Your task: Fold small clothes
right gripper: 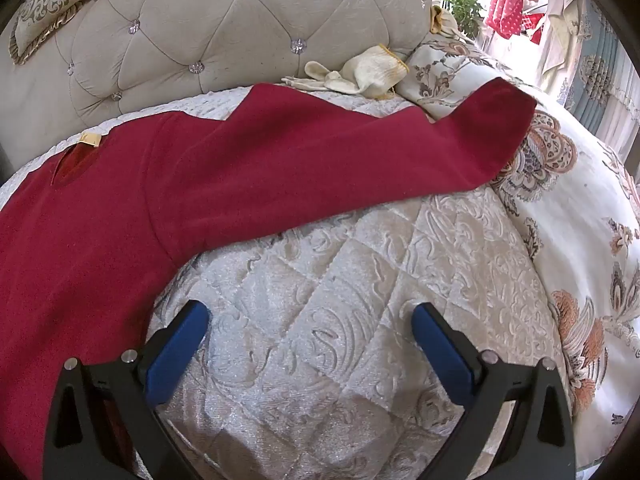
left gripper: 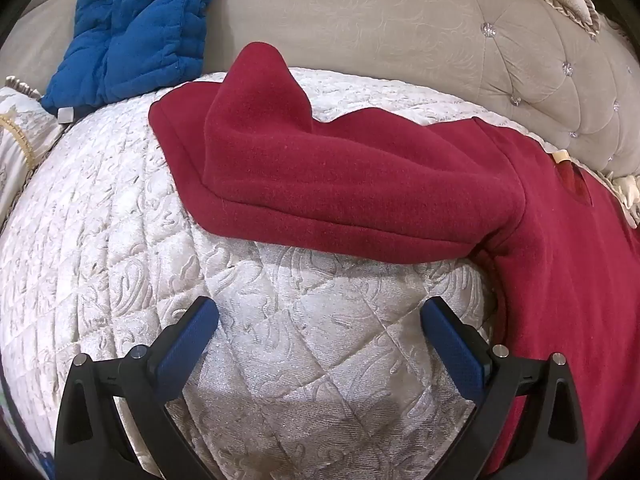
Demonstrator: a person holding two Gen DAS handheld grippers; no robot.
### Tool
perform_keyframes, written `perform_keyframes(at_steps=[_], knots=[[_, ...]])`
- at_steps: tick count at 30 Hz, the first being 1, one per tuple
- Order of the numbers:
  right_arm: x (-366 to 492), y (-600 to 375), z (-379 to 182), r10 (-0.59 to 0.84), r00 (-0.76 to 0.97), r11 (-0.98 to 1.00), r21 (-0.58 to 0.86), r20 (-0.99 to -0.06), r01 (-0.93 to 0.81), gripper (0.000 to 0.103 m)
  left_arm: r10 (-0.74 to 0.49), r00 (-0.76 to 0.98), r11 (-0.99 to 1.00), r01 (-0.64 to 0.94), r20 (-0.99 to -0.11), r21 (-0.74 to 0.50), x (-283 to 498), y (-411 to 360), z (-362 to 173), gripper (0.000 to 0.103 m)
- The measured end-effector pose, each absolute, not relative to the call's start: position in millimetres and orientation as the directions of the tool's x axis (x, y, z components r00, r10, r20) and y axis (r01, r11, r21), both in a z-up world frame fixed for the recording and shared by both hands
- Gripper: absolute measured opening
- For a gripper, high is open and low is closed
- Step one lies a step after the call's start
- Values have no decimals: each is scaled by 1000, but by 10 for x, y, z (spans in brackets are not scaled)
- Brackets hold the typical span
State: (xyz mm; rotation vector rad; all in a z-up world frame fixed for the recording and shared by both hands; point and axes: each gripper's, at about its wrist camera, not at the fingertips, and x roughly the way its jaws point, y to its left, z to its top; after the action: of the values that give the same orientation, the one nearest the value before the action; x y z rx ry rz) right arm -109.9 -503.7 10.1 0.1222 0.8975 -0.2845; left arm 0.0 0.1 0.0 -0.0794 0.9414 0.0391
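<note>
A dark red sweater (left gripper: 344, 184) lies on the quilted white bed cover (left gripper: 120, 216). In the left wrist view its left sleeve is folded over on itself, with the cuff end raised toward the headboard. In the right wrist view the sweater (right gripper: 240, 168) lies with its right sleeve stretched out to the right, the cuff resting on a floral pillow (right gripper: 560, 200). A yellow neck label (right gripper: 89, 138) shows at the collar. My left gripper (left gripper: 320, 312) is open and empty, just short of the folded sleeve. My right gripper (right gripper: 310, 316) is open and empty, below the stretched sleeve.
A tufted beige headboard (right gripper: 208, 32) runs behind the bed. A blue quilted cloth (left gripper: 136, 28) lies at the far left. White work gloves (right gripper: 360, 72) lie by the headboard. A patterned cushion (right gripper: 60, 0) leans at the top left.
</note>
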Motion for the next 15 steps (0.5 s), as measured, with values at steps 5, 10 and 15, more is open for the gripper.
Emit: perform_keyframes(at_steps=[5, 10, 15], knots=[[-1101, -5031, 104, -193, 589, 956, -13, -785, 295, 103, 0, 588, 996, -68, -809, -49, 1, -2, 1, 86], [-1096, -5032, 106, -195, 585, 956, -18, -787, 294, 103, 8, 587, 997, -68, -810, -40, 1, -3, 4, 86], [-1151, -4946, 195, -196, 588, 957, -23, -785, 289, 103, 20, 587, 997, -74, -809, -29, -42, -59, 63, 86]])
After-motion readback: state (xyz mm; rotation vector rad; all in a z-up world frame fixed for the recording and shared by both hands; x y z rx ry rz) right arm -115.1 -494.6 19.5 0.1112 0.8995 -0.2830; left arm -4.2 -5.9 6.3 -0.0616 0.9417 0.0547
